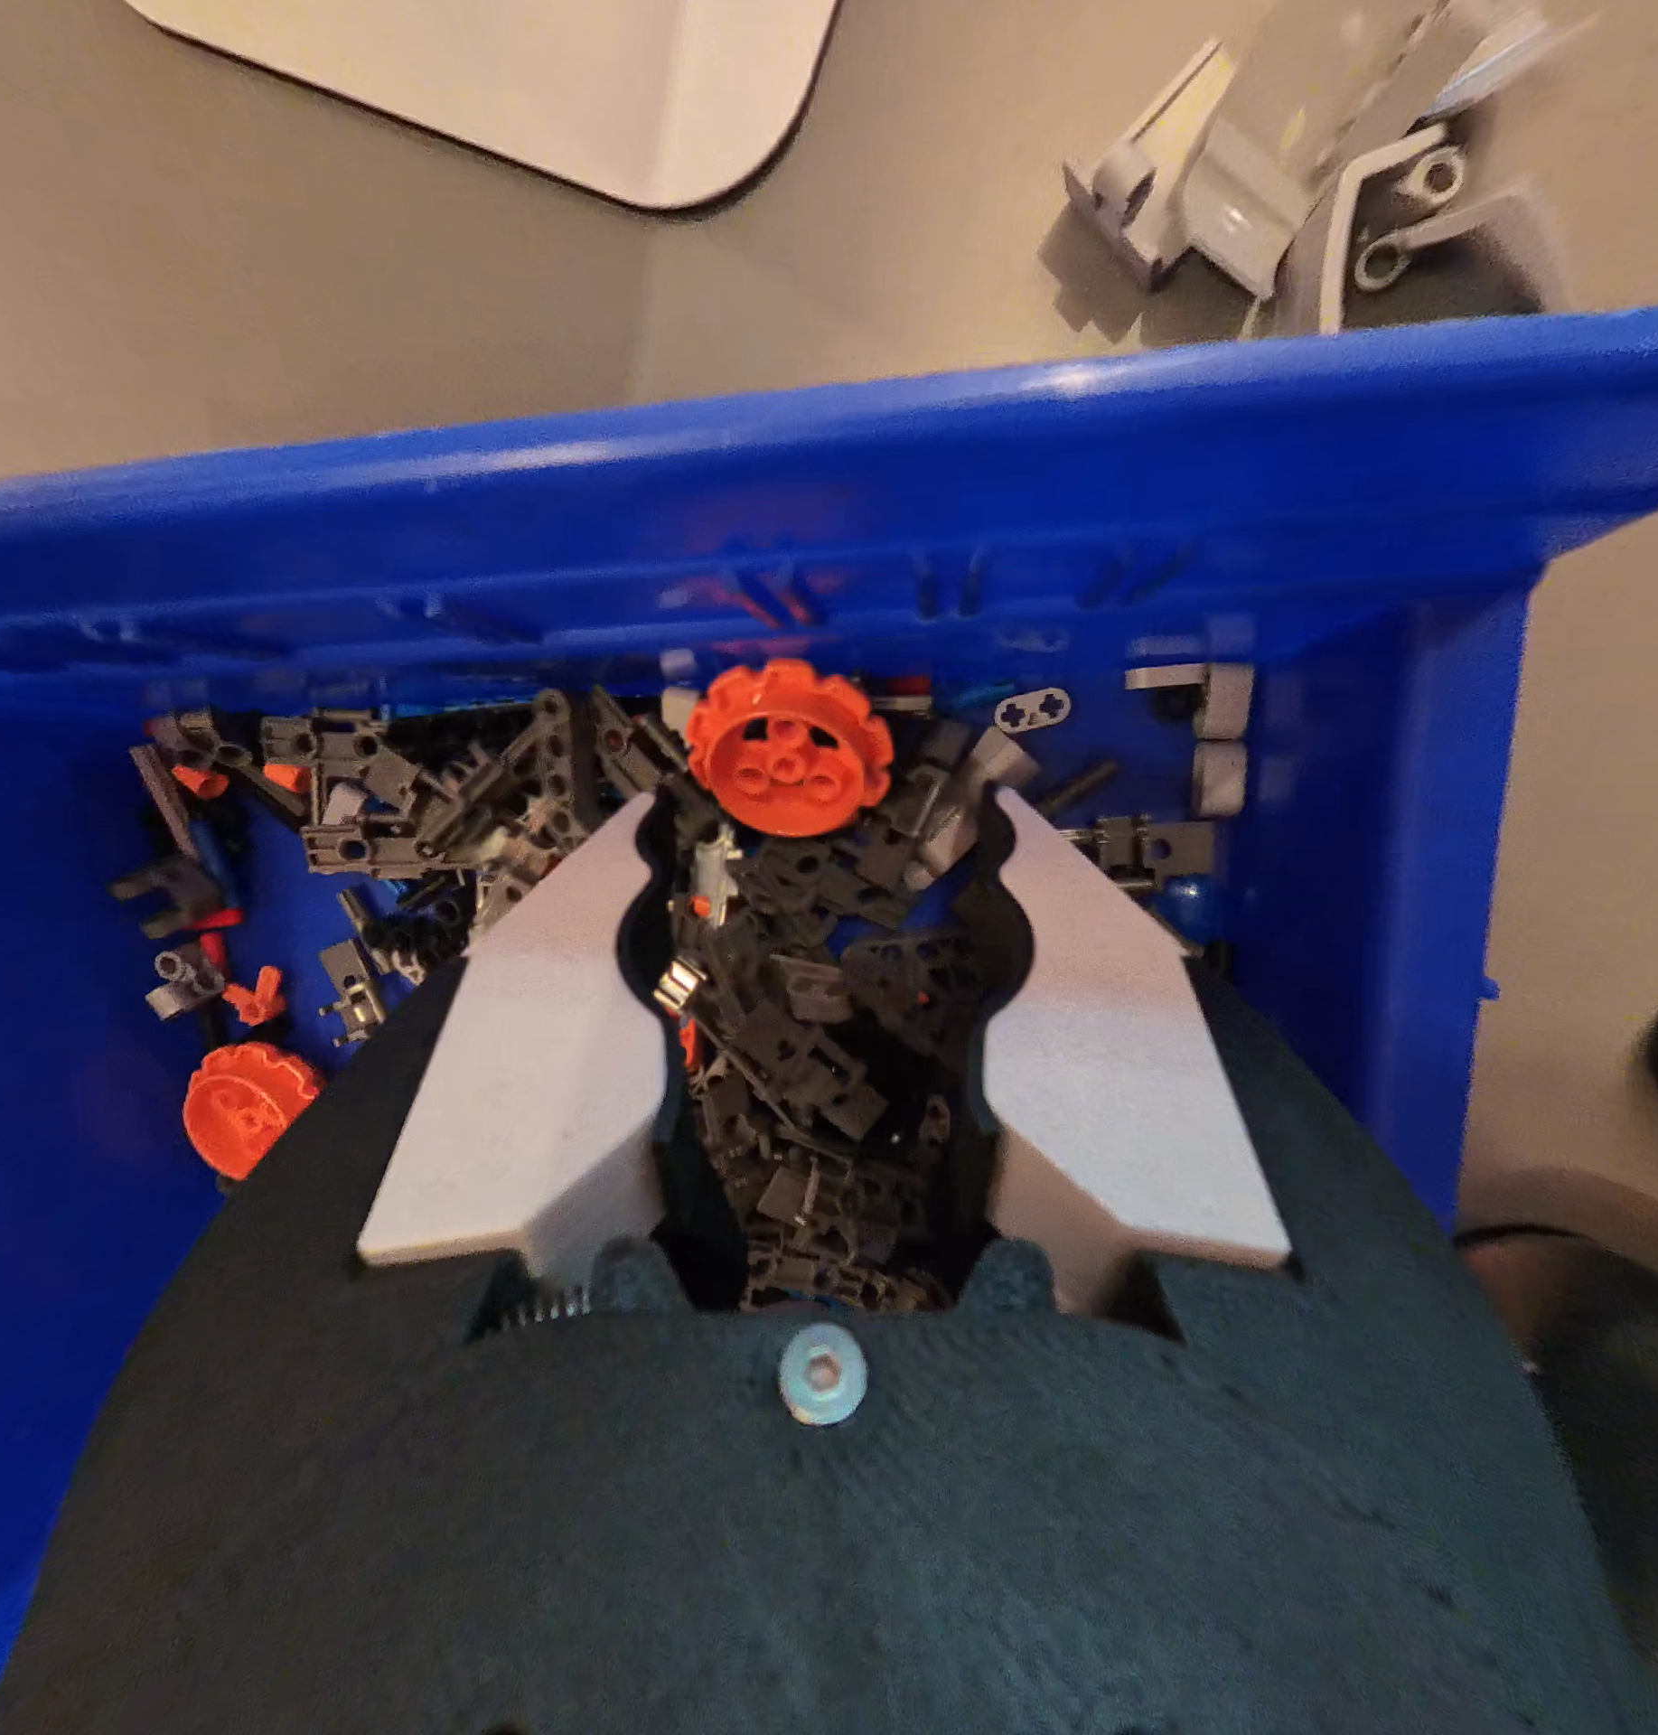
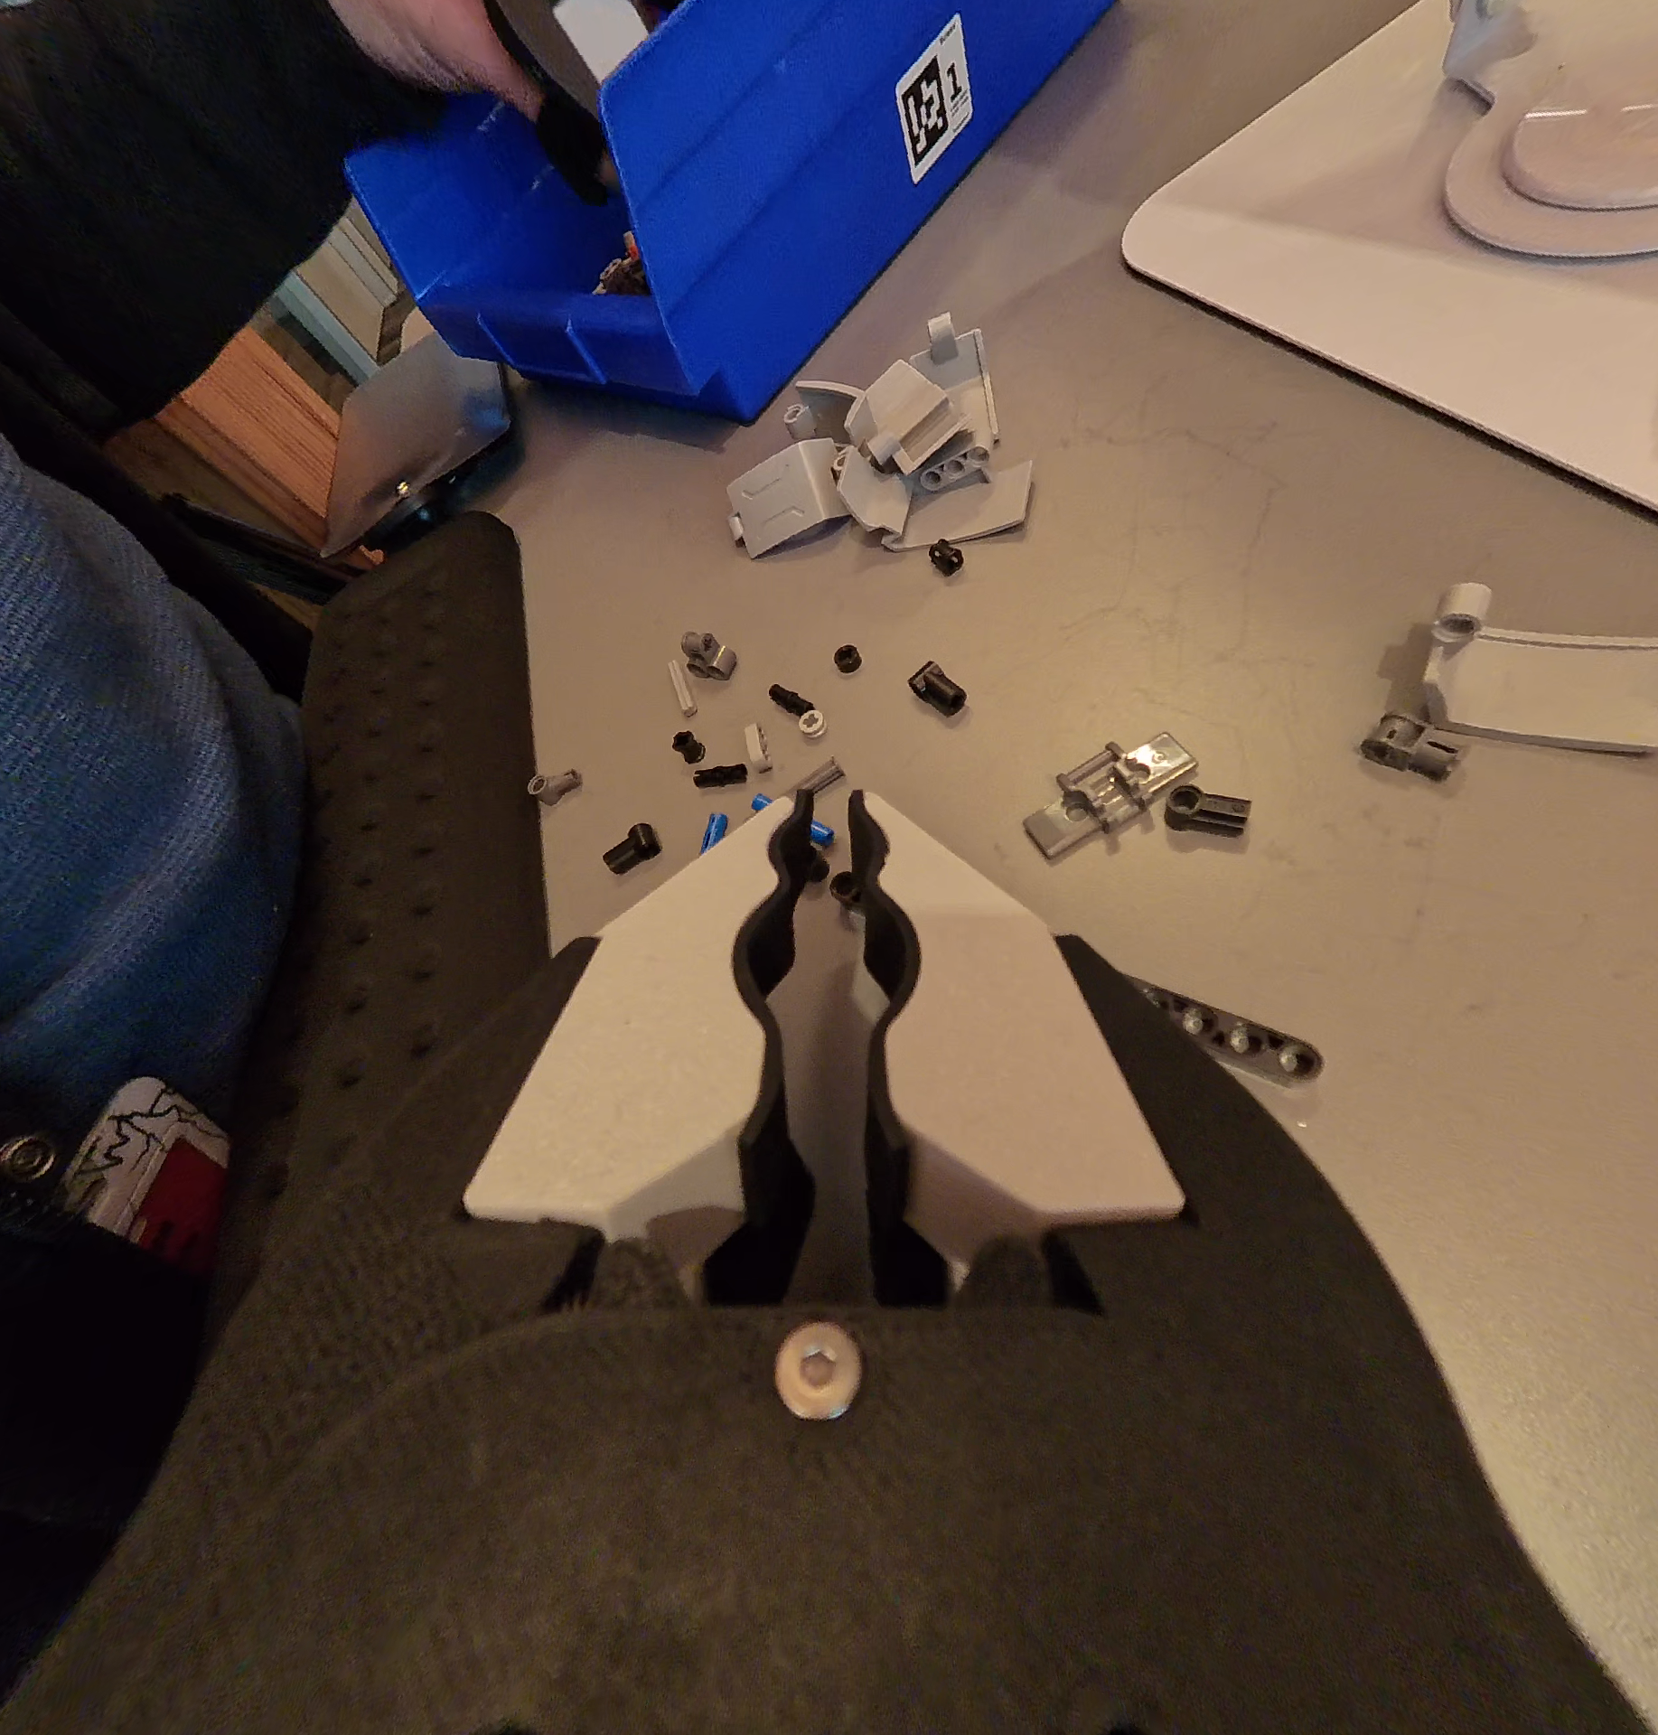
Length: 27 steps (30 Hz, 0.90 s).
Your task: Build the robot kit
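Observation:
My left gripper (image 1: pixel 825 798) is open inside a blue bin (image 1: pixel 806 469), low over a heap of dark grey building-toy parts (image 1: pixel 806 1033). An orange wheel (image 1: pixel 787 746) lies just past its fingertips, and a second orange wheel (image 1: pixel 243 1108) lies at the bin's left. My right gripper (image 2: pixel 829 796) hovers over the grey table with its jaws a narrow gap apart and nothing held. Small black, grey and blue pins (image 2: pixel 712 751) are scattered around its tips, and a blue pin (image 2: pixel 820 828) shows between them. The blue bin (image 2: pixel 759 207) stands far left in the right wrist view, with a hand (image 2: pixel 412 47) reaching in.
A pile of light grey panels (image 2: pixel 881 460) lies beside the bin and also shows in the left wrist view (image 1: pixel 1275 188). A grey panel (image 2: pixel 1548 695), a flat plate assembly (image 2: pixel 1106 793) and a holed dark beam (image 2: pixel 1238 1037) lie right. A white board (image 2: pixel 1369 282) sits far right. Across from one pair of fingers to the other is roughly 30 cm.

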Motion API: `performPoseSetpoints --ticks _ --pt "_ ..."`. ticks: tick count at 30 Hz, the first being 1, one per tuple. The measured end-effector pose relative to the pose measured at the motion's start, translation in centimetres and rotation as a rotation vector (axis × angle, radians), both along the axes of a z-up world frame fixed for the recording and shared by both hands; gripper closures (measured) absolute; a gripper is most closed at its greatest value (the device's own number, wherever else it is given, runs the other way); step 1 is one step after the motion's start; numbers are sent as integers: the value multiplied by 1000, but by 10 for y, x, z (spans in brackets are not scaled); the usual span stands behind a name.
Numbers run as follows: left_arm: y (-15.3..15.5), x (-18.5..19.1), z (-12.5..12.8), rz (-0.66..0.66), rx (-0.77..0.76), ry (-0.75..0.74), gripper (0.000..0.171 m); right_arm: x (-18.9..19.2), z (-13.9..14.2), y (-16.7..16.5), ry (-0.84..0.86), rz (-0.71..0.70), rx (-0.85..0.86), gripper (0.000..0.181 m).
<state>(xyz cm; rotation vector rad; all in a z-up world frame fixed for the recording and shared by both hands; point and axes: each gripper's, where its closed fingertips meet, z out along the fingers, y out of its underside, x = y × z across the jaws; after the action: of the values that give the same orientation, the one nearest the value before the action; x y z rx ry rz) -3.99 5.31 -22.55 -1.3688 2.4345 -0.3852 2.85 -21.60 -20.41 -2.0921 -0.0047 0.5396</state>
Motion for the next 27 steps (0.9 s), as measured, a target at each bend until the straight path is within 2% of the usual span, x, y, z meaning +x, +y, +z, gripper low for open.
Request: performPoseSetpoints --ticks 2,4,11,17,19,22,25,27 --pt "4 4 -2 11 38 -14 117 0 0 0 0 -3 -1 176" --pt "3 3 0 10 33 -10 136 1 0 0 2 -3 -1 176" --pt "22 -9 6 54 68 8 136 1 1 0 9 -2 3 176" --pt "76 -26 21 178 147 33 136 0 1 0 12 4 5 176" --pt "84 -26 25 203 127 18 136 0 1 0 12 5 4 176" --pt "102 -31 24 212 194 64 136 -1 0 0 12 9 0 176" --pt "106 -27 28 209 196 60 131 -1 0 0 13 9 -2 176" --pt "95 -21 34 174 165 36 130 -1 0 0 11 9 -4 176"
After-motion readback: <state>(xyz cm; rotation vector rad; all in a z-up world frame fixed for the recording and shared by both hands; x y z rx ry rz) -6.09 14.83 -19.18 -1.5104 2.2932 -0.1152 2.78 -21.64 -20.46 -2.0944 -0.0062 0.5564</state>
